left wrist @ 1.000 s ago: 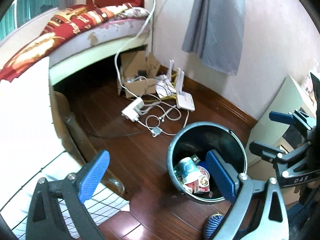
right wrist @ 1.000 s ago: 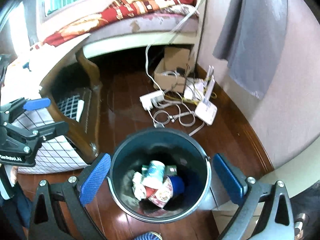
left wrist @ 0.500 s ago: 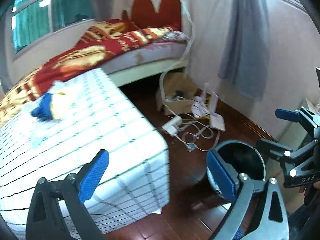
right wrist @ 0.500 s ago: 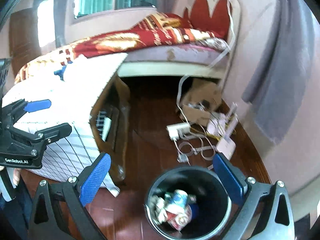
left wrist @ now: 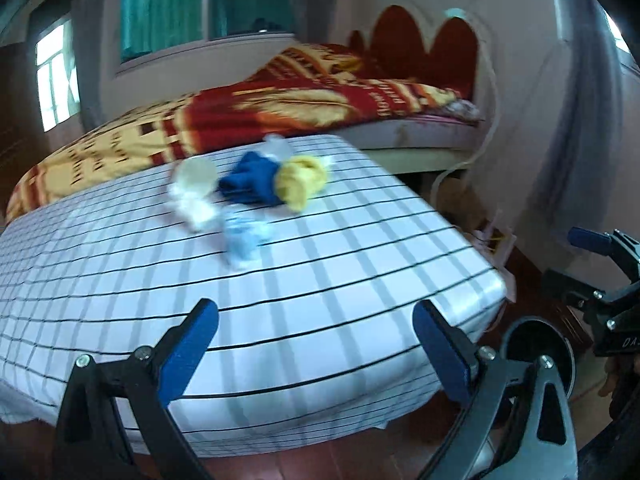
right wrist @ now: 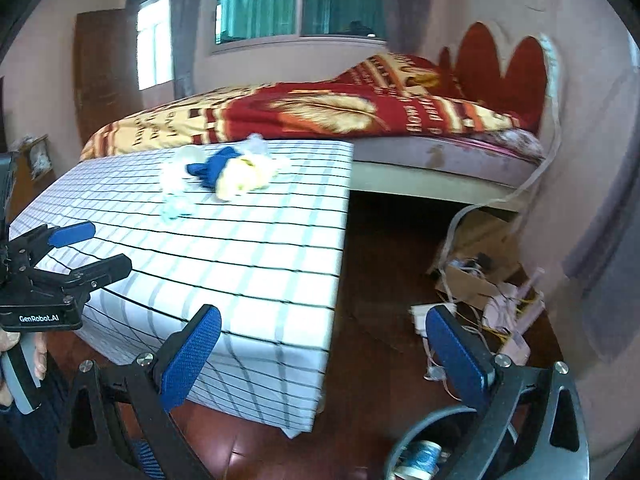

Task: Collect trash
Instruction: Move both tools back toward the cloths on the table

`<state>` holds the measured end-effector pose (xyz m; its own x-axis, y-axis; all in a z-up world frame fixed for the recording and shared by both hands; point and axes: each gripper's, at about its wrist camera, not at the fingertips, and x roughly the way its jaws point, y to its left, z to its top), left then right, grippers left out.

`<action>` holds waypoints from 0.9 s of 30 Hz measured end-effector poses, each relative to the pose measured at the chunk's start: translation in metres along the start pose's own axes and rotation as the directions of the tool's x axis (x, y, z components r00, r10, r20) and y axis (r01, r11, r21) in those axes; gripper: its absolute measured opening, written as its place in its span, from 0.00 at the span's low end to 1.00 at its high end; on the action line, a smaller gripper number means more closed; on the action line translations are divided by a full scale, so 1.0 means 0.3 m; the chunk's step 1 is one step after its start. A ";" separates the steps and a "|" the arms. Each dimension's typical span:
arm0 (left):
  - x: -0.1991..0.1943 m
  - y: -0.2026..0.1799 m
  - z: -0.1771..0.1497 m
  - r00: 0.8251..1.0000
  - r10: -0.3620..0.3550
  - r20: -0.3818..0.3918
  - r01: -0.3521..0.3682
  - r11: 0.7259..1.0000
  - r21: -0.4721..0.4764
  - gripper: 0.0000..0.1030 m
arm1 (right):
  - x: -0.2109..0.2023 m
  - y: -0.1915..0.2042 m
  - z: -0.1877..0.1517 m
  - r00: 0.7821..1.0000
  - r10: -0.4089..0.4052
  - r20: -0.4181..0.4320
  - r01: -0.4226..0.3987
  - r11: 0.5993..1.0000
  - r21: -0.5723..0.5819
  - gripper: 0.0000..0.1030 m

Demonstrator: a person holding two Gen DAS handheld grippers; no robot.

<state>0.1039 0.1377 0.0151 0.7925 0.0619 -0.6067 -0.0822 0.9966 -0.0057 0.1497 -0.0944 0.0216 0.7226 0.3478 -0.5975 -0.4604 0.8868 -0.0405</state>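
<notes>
Both jaws gaping wide, empty: left gripper (left wrist: 316, 344), right gripper (right wrist: 324, 344). Blurred pile of crumpled blue, yellow and white trash (left wrist: 256, 184) is sitting far on the checked white tablecloth (left wrist: 320, 280); round dark bin (right wrist: 424, 448) near right. Risk: pinching tablecloth, scattering light pieces.

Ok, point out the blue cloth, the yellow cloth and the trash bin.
blue cloth (left wrist: 250, 182), left wrist view, middle of its folds.
yellow cloth (left wrist: 300, 180), left wrist view, its bunched centre.
trash bin (right wrist: 404, 446), right wrist view, near rim.
</notes>
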 end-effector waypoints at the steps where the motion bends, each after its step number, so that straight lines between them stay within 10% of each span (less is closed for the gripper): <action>1: -0.001 0.026 0.000 1.000 0.014 0.000 -0.013 1.000 -0.009 0.95 | 0.014 0.027 0.014 1.000 0.006 0.002 -0.006 1.000 -0.012 1.00; 14: -0.010 0.274 -0.027 0.995 0.096 -0.012 -0.096 0.990 -0.101 0.94 | 0.135 0.269 0.136 0.998 0.063 0.022 -0.060 0.991 -0.116 1.00; 27: 0.144 0.290 0.070 0.999 0.015 -0.038 -0.020 0.993 -0.115 0.79 | 0.241 0.224 0.267 0.996 0.083 0.033 -0.081 0.996 -0.043 1.00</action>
<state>0.1436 0.2282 0.0050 0.7677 0.0750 -0.6364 -0.1664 0.9824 -0.0849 0.2122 0.0146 0.0398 0.6985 0.4296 -0.5723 -0.5394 0.8416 -0.0265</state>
